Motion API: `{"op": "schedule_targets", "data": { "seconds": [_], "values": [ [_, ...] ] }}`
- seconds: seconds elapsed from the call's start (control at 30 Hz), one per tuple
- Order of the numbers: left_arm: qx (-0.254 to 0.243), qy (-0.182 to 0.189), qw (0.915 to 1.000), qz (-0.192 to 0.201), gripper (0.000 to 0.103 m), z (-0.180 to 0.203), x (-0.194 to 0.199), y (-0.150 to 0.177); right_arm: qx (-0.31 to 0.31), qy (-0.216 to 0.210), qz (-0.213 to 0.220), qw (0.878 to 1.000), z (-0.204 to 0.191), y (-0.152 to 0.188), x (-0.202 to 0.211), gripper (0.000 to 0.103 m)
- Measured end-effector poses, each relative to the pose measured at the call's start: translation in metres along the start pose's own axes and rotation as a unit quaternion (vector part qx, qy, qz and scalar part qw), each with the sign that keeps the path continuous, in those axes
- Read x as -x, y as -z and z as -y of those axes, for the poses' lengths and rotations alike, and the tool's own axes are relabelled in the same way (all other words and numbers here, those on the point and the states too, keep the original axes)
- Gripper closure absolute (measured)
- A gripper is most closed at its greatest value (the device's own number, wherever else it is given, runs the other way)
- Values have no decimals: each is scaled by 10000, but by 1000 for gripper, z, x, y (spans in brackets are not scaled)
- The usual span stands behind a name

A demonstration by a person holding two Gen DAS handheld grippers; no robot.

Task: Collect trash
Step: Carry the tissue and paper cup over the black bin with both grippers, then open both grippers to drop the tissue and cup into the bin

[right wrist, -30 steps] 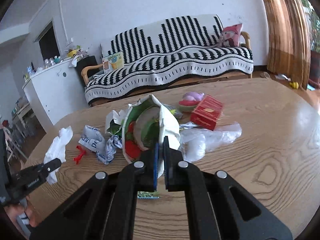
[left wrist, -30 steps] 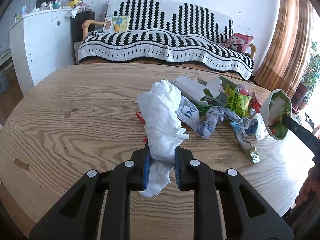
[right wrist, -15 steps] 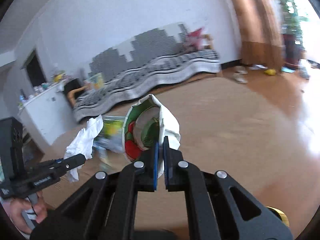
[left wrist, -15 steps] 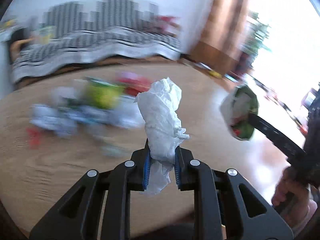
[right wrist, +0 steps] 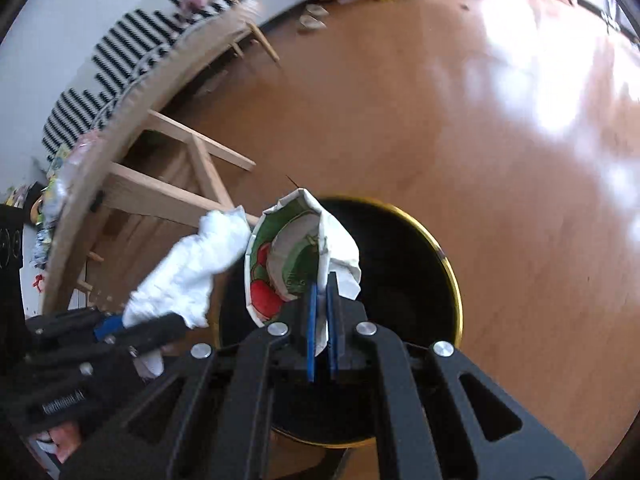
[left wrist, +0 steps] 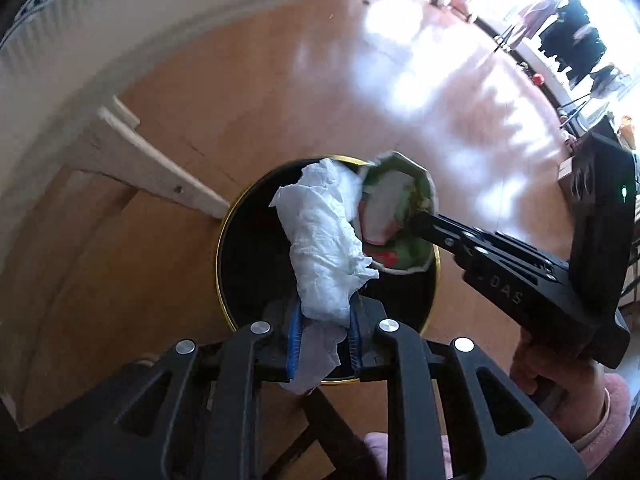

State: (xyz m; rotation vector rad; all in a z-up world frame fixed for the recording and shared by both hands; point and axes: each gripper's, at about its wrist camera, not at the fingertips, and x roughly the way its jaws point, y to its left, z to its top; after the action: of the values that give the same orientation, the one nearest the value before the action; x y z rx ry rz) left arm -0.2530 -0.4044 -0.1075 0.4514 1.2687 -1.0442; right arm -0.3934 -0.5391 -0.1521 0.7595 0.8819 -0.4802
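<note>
A black bin with a gold rim (left wrist: 219,248) (right wrist: 454,280) stands on the floor right below both grippers. My left gripper (left wrist: 324,332) is shut on a crumpled white tissue (left wrist: 324,240), which hangs over the bin's opening. My right gripper (right wrist: 320,320) is shut on the rim of a crushed paper cup (right wrist: 280,264) printed green and red, also held over the bin. In the left wrist view the cup (left wrist: 396,216) touches the tissue, with the right gripper (left wrist: 420,220) reaching in from the right. The right wrist view shows the tissue (right wrist: 192,268) at the left.
The oval wooden table (right wrist: 132,120) with its legs stands left of the bin, leftover trash (right wrist: 52,196) on its top. Shiny wooden floor (right wrist: 480,140) spreads beyond the bin. A striped sofa (right wrist: 120,56) is far back. A hand (left wrist: 560,376) holds the right gripper.
Both grippers swung away from the table top and tipped downward, carrying the tissue and the cup over the black bin on the floor. Both grips stayed shut.
</note>
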Motion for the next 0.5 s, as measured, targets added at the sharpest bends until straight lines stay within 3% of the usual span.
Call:
{"op": "schedule_targets", "data": {
  "seconds": [0.23,0.4,0.43,0.5],
  "values": [
    [52,-28,9999,-153,85,-14,-15,2,-140,-1,-37,9999,18,5,-2,98],
    [-145,-138,9997,-124,84,1,-32,-11,-231,-37,-76,9997,5,1,-4,98],
    [-169,-188,9996,-103,80,11,-35,-20,-316,-86,-36,9995,8,0,-2,98],
    [-108,-194,9997,-109,43,16,-34,-18,-556,-235,9,9982,11,-5,1,96]
  ]
}}
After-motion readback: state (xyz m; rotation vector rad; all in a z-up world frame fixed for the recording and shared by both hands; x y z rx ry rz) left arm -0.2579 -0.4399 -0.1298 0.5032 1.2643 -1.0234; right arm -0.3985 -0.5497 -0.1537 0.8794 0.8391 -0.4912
